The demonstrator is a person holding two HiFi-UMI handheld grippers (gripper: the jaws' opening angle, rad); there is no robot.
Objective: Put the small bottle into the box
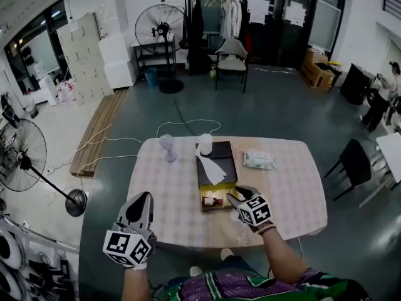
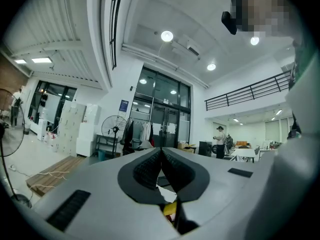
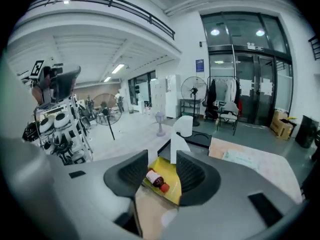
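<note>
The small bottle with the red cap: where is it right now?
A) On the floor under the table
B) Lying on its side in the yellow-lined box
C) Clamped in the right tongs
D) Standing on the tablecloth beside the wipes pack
B: the small bottle lies on its side in the yellow-lined box, and the right tongs are open and hold nothing.

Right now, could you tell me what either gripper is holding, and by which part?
Nothing is held. The right gripper is open, with the small bottle lying loose in the box beyond it; the left gripper is shut, empty.
</note>
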